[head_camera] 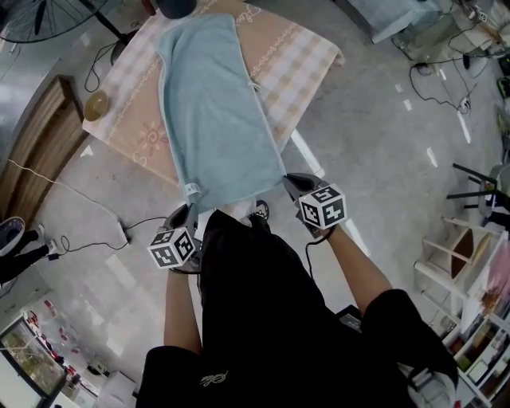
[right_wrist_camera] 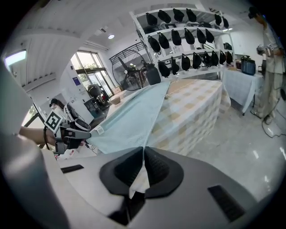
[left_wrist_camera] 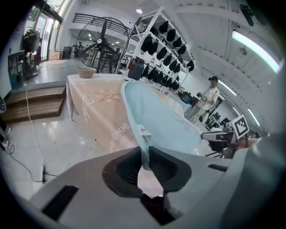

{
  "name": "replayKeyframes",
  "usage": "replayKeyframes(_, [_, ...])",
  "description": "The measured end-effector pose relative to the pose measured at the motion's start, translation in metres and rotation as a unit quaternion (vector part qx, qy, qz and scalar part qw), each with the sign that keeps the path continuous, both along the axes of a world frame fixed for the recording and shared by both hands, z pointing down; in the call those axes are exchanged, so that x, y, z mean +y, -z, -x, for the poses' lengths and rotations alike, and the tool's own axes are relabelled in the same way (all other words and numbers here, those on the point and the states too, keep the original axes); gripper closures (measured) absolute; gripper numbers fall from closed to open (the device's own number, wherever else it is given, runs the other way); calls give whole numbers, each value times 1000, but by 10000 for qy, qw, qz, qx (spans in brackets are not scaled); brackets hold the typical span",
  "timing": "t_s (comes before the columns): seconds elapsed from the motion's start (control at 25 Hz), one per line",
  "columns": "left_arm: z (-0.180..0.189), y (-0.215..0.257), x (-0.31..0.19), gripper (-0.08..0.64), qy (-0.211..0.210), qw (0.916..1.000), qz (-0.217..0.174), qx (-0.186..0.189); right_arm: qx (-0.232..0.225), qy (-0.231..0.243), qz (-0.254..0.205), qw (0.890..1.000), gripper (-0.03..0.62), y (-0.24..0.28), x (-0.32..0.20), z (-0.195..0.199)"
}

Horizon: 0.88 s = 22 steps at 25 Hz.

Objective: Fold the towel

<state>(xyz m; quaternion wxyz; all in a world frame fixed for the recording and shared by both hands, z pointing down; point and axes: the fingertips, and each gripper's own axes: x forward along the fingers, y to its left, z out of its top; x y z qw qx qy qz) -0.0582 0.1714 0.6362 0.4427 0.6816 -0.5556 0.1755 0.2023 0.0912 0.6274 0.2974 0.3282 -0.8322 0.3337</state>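
A light blue towel lies lengthwise on a table with a pink checked cloth. Its near end hangs over the table's near edge. My left gripper is shut on the towel's near left corner, by the small white label; the blue cloth runs away from the pads. My right gripper is shut on the near right corner, and the towel stretches off between its pads. Both corners are lifted slightly off the table edge.
A small bowl sits on the table's left corner. A standing fan is at the far left, beside wooden steps. Cables lie on the floor. Shelves stand at the right. A person stands in the background.
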Motion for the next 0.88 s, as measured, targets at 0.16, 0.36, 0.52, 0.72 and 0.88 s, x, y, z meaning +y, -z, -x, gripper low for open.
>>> replayKeyframes(0.16, [-8, 5, 15, 502, -31, 10000, -13, -56, 11, 124, -44, 9999, 577, 4, 15, -6])
replayKeyframes(0.36, [-17, 19, 34, 510, -129, 9998, -32, -128, -22, 292, -94, 9995, 577, 13, 38, -10])
replayKeyframes(0.52, [-28, 42, 41, 512, -160, 9997, -127, 124, -150, 383, -194, 9990, 577, 35, 51, -13])
replayKeyframes(0.72, [-35, 69, 63, 514, -151, 9987, -104, 467, -265, 397, -347, 9983, 577, 66, 63, -28])
replayKeyframes(0.88, [-31, 86, 67, 514, 18, 9980, -174, 607, -322, 388, -475, 9976, 577, 85, 63, -34])
